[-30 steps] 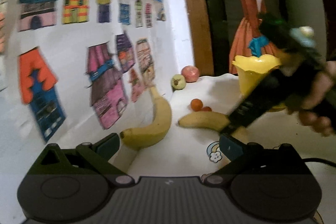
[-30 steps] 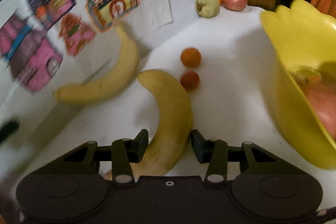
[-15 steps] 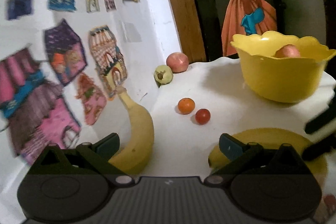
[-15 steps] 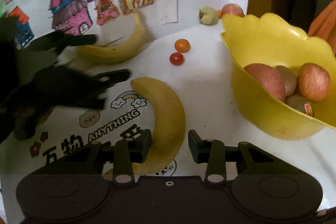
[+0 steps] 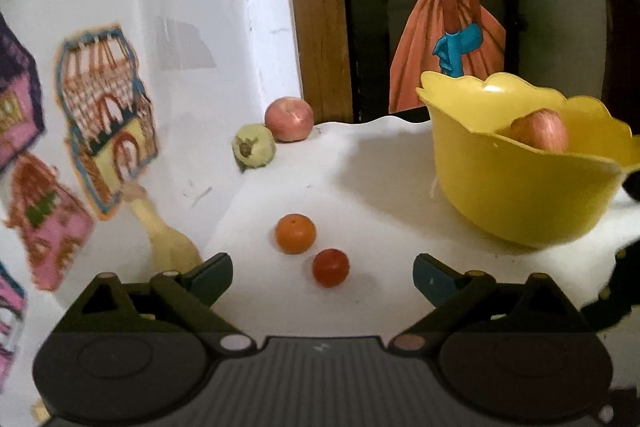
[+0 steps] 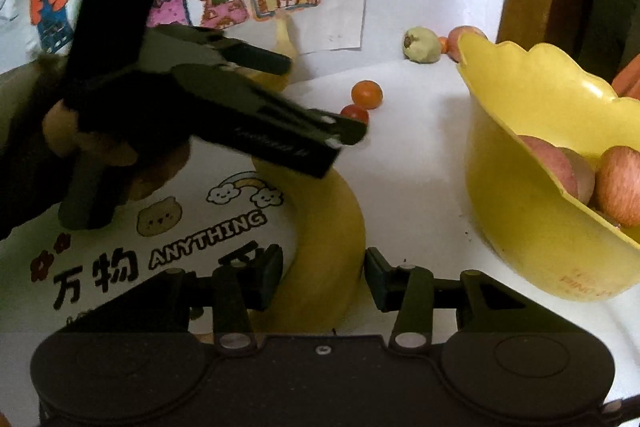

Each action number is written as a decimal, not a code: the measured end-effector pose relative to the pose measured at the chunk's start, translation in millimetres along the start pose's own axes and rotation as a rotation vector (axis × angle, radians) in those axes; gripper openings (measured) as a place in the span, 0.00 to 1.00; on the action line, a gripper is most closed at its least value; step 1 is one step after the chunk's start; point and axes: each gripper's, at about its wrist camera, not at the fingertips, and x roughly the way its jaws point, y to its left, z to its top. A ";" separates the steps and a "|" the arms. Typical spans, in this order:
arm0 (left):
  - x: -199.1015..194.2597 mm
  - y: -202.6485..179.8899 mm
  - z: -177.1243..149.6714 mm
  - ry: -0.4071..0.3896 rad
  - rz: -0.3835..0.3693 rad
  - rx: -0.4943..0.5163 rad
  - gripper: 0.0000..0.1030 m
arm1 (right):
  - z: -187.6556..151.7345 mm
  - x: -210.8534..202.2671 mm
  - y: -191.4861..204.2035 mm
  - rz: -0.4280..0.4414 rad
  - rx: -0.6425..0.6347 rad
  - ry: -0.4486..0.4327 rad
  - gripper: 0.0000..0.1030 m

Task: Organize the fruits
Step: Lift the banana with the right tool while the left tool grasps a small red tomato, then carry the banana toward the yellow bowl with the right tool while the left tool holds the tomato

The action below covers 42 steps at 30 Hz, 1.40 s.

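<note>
White worktop (image 5: pixel 360 187), printed with cartoon figures and lettering: carries all items listed.

Yellow plastic bowl with scalloped rim (image 5: pixel 520 195): ahead and to the right of both tongs; holds pinkish-red apples (image 6: pixel 616 183).

Large yellow banana (image 6: pixel 332 251): lies between the fingers of the right tongs (image 6: pixel 324 277), curving away ahead of them. The right tongs are spread on either side of it, with a narrow gap at each side.

Second yellow banana (image 5: pixel 168 239): at the left finger of the left tongs (image 5: pixel 322 273), stem leaning on the wall of coloured paper house drawings (image 5: pixel 104 115).

Left tongs: spread wide, holding nothing; seen from the right wrist as a dark tool in a hand (image 6: pixel 120 163), ahead-left of the right tongs.

Loose pinkish-red apple (image 5: pixel 289 119) and pale green round fruit (image 5: pixel 254 146): far ahead, touching, at the wall corner.

Small orange fruit (image 5: pixel 295 233): just ahead of the left tongs, between the fingers' lines.

Small red fruit (image 5: pixel 330 267): just beside the orange one, nearer the left tongs.
</note>
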 end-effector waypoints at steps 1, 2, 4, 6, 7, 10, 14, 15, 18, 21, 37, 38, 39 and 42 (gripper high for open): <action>3.0 1.4 0.4 0.006 -0.010 -0.019 0.92 | -1.0 -1.7 -0.6 0.003 -0.002 0.003 0.45; 6.0 3.1 0.7 0.012 -0.020 -0.036 0.90 | -2.5 -3.9 -1.8 0.006 -0.003 0.006 0.45; 11.4 5.6 -0.2 0.021 -0.040 -0.064 0.88 | -6.5 -9.4 -5.3 0.011 -0.001 0.010 0.45; 16.6 6.8 -1.0 0.029 -0.043 -0.077 0.85 | -10.8 -14.0 -7.4 0.013 -0.003 0.011 0.45; 19.9 7.0 -1.4 0.037 -0.040 -0.080 0.80 | -12.8 -16.2 -8.0 0.014 -0.006 0.011 0.45; 30.0 8.9 0.2 0.069 -0.040 -0.100 0.70 | -15.4 -19.5 -8.9 0.014 -0.012 0.012 0.45; 37.3 9.0 2.4 0.080 -0.044 -0.118 0.54 | -14.7 -20.0 -9.9 0.018 -0.007 0.010 0.45; 37.9 7.9 2.4 0.081 -0.044 -0.114 0.52 | -15.1 -19.8 -9.9 0.019 -0.006 0.009 0.45; 38.8 2.3 3.2 0.084 -0.035 -0.088 0.39 | -15.8 -19.9 -10.5 0.022 -0.004 0.004 0.45; 37.7 -1.3 3.5 0.085 -0.029 -0.076 0.33 | -15.9 -20.0 -10.2 0.023 -0.003 0.004 0.45; -7.5 -1.9 -16.2 0.088 -0.025 -0.122 0.25 | -8.5 -5.5 -7.8 -0.002 0.030 -0.019 0.48; -11.4 -1.3 -17.3 0.086 -0.026 -0.128 0.25 | -6.7 -3.3 -7.7 -0.004 0.033 -0.024 0.48; -15.4 -0.9 -18.2 0.083 -0.026 -0.132 0.25 | -5.5 -1.2 -7.5 -0.010 0.033 -0.028 0.48; -28.1 0.0 -19.2 0.070 -0.025 -0.139 0.25 | -5.0 1.0 -4.1 -0.023 0.021 -0.040 0.47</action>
